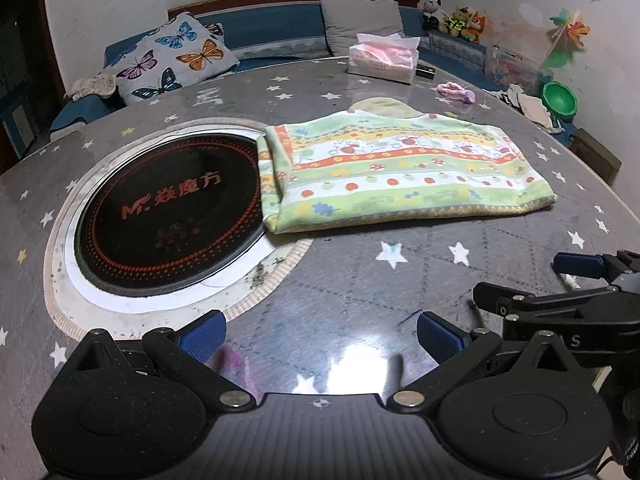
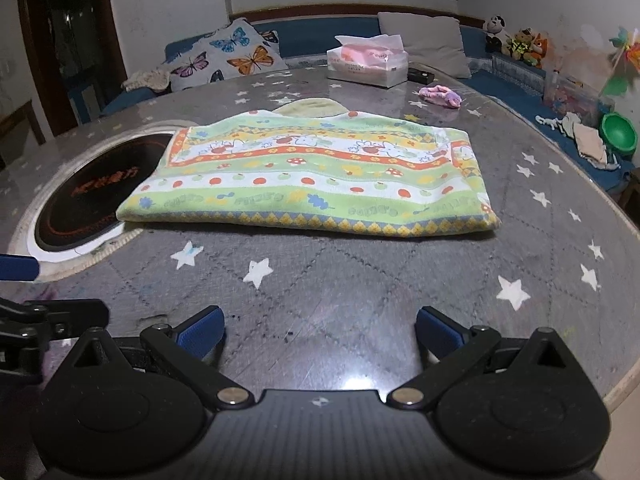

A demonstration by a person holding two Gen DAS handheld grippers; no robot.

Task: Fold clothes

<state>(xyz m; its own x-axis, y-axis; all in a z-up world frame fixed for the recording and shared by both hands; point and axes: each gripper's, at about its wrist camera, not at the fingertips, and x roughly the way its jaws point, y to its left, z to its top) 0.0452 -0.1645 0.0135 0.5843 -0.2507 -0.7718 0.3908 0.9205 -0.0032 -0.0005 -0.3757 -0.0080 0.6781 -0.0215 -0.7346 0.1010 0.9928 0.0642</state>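
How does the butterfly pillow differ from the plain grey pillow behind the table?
The butterfly pillow is white with coloured butterflies; the grey pillow has no pattern. The butterfly pillow sits toward the left of the blue bench, the grey pillow toward the right. Both lean against its back.

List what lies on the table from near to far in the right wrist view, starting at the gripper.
Right gripper → folded patterned towel → pale green cloth peeking out behind it → tissue box at the far edge of the table.
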